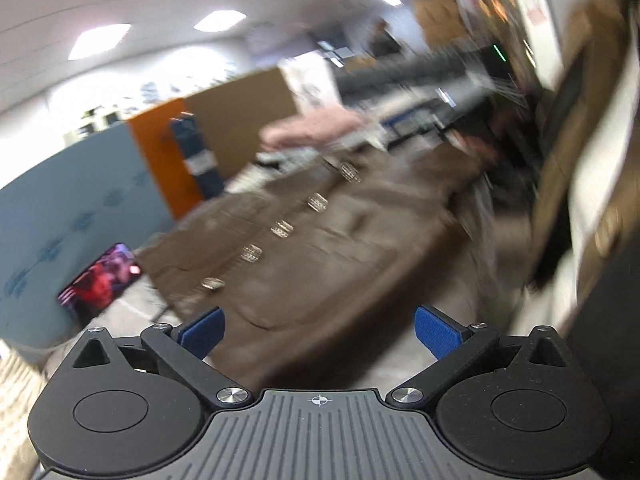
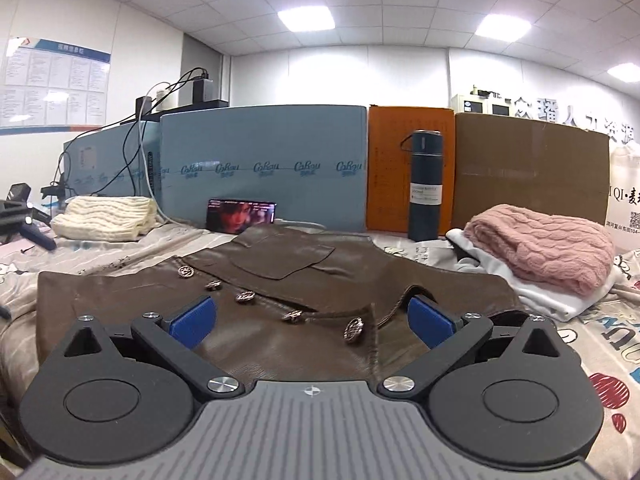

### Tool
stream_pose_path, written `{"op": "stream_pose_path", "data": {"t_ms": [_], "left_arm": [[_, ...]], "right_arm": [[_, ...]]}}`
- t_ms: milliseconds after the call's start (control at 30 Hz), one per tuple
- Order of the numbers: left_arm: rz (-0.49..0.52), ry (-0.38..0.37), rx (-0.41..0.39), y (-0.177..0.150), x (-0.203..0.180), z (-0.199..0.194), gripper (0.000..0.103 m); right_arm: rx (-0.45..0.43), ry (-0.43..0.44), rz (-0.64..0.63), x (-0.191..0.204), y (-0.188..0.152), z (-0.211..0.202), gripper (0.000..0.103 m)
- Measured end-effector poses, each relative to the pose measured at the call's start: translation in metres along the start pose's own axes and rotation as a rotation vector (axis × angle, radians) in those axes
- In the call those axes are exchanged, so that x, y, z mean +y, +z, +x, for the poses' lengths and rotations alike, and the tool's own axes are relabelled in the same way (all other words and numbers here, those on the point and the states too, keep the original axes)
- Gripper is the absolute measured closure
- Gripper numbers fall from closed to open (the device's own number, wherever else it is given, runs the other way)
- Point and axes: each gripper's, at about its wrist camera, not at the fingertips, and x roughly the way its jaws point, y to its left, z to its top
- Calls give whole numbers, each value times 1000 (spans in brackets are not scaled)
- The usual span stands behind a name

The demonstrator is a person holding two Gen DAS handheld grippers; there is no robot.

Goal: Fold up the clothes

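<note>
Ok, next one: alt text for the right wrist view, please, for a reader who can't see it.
The open right gripper hovers over a brown leather garment with metal buttons, spread flat on a patterned sheet. A pink knit lies on white cloth at right and a cream knit at left; a phone and dark flask stand behind.

From my right tongs I read "CoRou" repeated in a row along the blue foam board. A white sign at the right edge reads "QI" above "104". The notice board and the bottle label are too small to read.
</note>
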Motion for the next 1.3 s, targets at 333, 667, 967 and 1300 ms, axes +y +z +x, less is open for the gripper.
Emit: {"op": "stream_pose_path", "data": {"t_ms": [333, 667, 967, 1300], "left_arm": [[223, 208, 28, -2, -33, 34, 1], [63, 185, -20, 1, -8, 37, 1], [11, 165, -53, 0, 7, 38, 1], [54, 127, -59, -6, 6, 37, 35]], "right_arm": [[10, -96, 28, -2, -19, -31, 0], [228, -183, -277, 33, -56, -74, 0], [298, -474, -449, 26, -96, -59, 0], [137, -548, -527, 20, -84, -64, 14]]}}
